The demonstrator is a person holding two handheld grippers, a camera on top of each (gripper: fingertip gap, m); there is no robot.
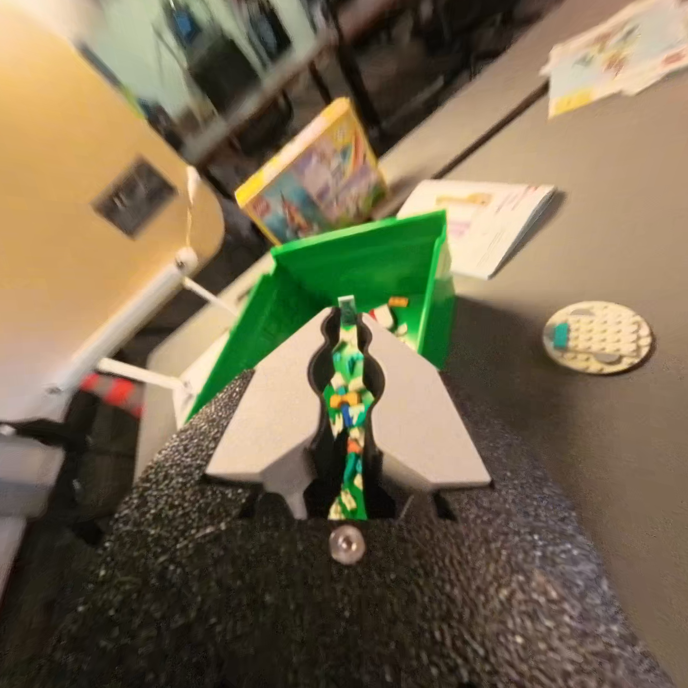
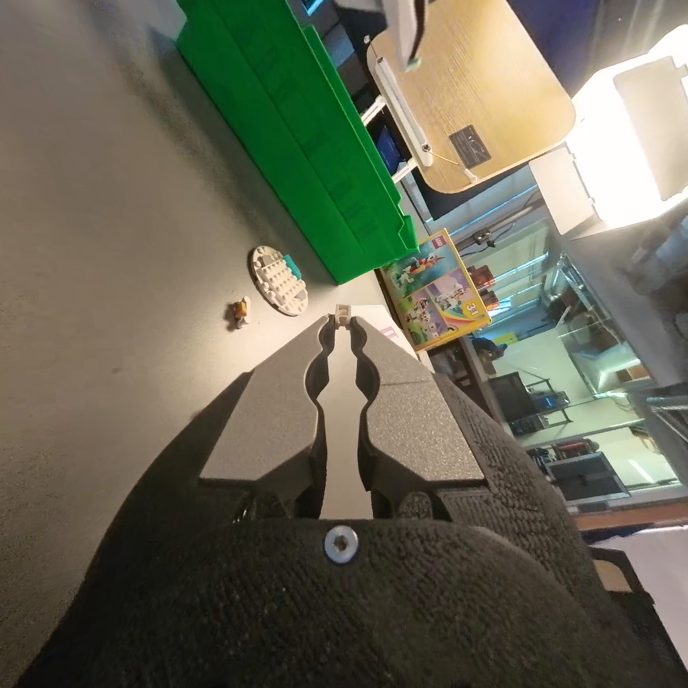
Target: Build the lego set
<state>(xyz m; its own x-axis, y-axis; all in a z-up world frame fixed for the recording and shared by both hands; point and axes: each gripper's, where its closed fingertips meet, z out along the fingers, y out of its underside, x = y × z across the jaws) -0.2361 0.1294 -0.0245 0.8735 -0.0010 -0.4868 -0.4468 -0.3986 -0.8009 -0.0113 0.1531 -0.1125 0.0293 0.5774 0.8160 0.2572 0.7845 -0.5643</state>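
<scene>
Two grippers each pinch a tiny, rigid, light brick at its sides: the left gripper [image 1: 349,316] a translucent piece [image 1: 348,312] over the green bin [image 1: 357,257], the right gripper [image 2: 340,323] a white brick [image 2: 341,312] above the table [image 2: 93,260].

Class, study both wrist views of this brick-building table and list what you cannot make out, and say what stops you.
- Left wrist view: motion blur smears the small piece at the left gripper tips; its kind is unclear.
- Left wrist view: the gripper's fingers cover most of the green bin; only a strip of loose bricks shows.
- Right wrist view: the bin's wall hides its contents.
- Right wrist view: the small brown-and-white piece is too small to identify.
</scene>
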